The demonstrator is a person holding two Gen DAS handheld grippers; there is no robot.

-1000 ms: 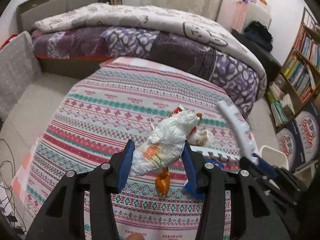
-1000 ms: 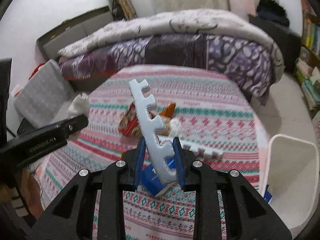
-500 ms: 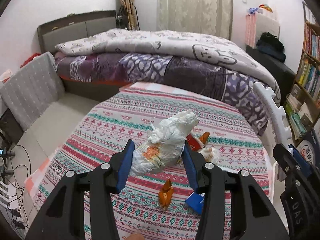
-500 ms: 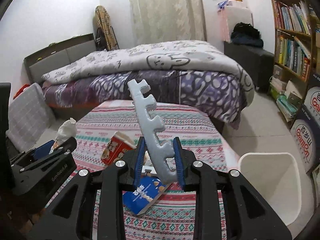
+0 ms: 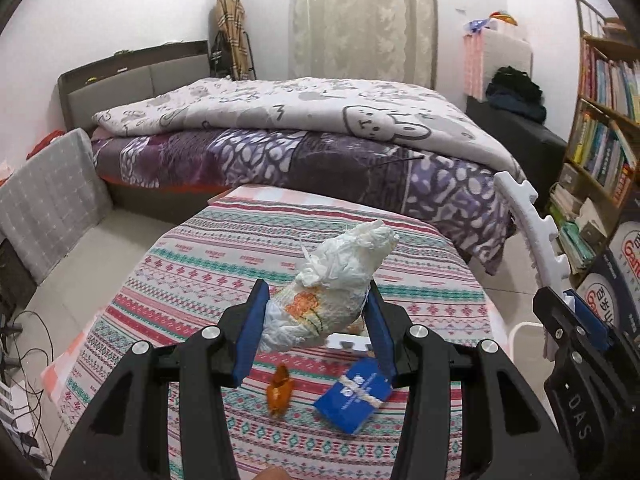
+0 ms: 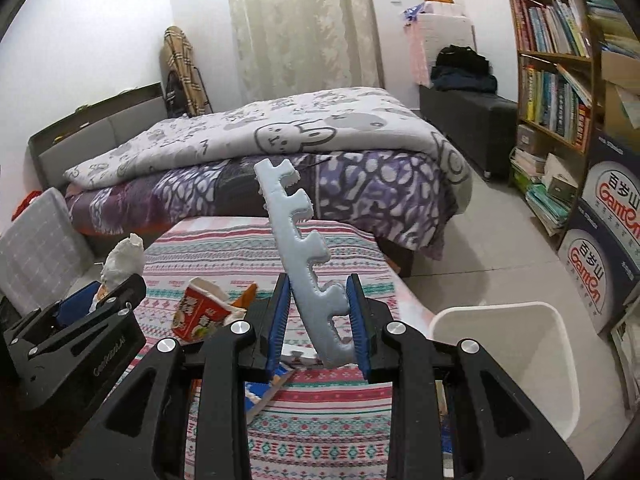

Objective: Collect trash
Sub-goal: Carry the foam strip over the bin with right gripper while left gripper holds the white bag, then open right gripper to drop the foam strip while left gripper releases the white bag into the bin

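Left gripper (image 5: 316,328): clenched on a crumpled white plastic bag (image 5: 332,284); both blue pads press its sides, and the bag's twisted top sticks up past the fingertips, above the table.
Right gripper (image 6: 318,324): clamped on the lower end of a pale notched foam strip (image 6: 300,256); the strip rises from between the pads and leans toward the bed, held clear of the table.
Table (image 5: 192,264): covered by a striped, patterned cloth in red, teal and white; the landmark for the rest.
Blue packet (image 5: 354,398): lying flat on the table, near its front edge, below the left gripper's right finger.
Orange wrapper (image 5: 279,390): on the table just left of the blue packet, apart from it.
Red snack carton (image 6: 200,312): on the table, tipped on its side with its open end up, left of the right gripper's fingers.
White foam piece (image 5: 350,342): a short notched bit on the table, partly hidden behind the bag.
White bin (image 6: 516,364): on the floor just off the table's right side, open at the top; what is inside cannot be told.
Bed (image 6: 280,148): beyond the table's far edge, with a purple patterned sheet and a grey-white quilt.
Bookshelf (image 6: 560,64): against the wall, well to the right of the table, past the bin.
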